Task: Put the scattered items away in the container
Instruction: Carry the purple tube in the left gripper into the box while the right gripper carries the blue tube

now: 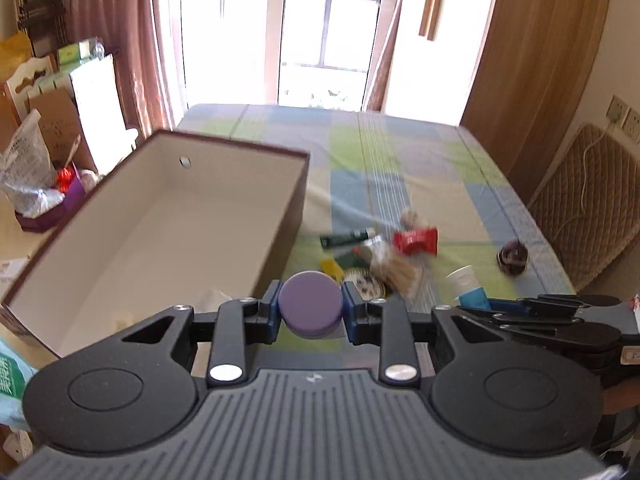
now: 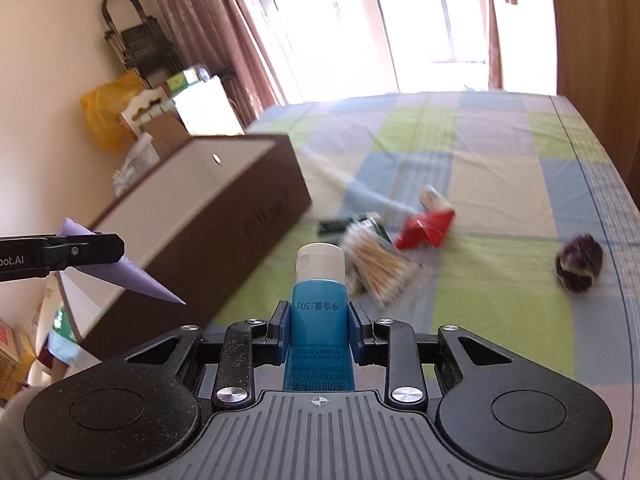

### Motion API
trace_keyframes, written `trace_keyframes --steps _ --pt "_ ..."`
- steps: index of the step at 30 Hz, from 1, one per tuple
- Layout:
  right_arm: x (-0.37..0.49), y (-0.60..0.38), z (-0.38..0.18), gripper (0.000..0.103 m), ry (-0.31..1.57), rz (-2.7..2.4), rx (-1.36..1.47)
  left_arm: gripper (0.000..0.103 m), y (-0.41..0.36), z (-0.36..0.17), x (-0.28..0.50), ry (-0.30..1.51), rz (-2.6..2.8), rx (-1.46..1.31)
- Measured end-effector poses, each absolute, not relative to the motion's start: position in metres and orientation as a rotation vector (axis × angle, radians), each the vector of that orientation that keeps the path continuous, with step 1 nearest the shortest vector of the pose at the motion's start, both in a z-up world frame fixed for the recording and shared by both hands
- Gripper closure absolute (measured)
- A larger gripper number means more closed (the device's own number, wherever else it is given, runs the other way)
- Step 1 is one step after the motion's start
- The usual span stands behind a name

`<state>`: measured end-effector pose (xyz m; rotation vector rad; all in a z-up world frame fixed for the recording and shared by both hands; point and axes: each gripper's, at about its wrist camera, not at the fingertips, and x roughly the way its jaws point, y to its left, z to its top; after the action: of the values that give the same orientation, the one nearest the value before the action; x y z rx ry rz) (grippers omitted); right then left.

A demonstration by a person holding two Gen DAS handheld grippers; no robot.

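The left gripper (image 1: 310,314) clamps a purple round tin (image 1: 310,310) and the right gripper (image 2: 318,326) clamps a blue hand-cream tube (image 2: 318,312), both near the brown box (image 1: 224,240). Cotton swabs (image 2: 380,270), a red packet (image 2: 424,230) and a dark ball (image 2: 578,262) lie scattered to the right of it.

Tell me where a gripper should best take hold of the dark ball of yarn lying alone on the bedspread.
Probably across its middle, coming straight down from above. The ball of yarn is roundish with no handle or neck, so its widest part is the only real hold. It lies apart from the pile around the red packet, so the fingers have room either side. It looks soft, so a gentle squeeze should do.
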<state>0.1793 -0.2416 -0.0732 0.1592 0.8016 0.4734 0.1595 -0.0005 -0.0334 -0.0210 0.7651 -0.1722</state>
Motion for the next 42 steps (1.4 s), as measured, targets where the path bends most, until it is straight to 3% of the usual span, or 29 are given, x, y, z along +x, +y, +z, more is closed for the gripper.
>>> trace_keyframes --steps 9,19,30,42 --pt "0.21 -0.192 -0.019 0.071 0.696 0.621 0.224 0.078 0.053 0.013 0.171 0.693 -0.089 -0.009" --pt "0.242 -0.122 0.003 0.071 0.676 0.737 0.204 0.078 0.098 0.008 0.197 0.745 -0.046 0.033" --pt "0.274 -0.054 -0.005 0.071 0.674 0.787 0.141 0.078 0.127 -0.01 0.221 0.776 -0.036 0.075" --pt "0.325 -0.035 -0.049 0.071 0.762 0.742 0.094 0.078 0.142 -0.03 0.247 0.835 -0.063 0.043"
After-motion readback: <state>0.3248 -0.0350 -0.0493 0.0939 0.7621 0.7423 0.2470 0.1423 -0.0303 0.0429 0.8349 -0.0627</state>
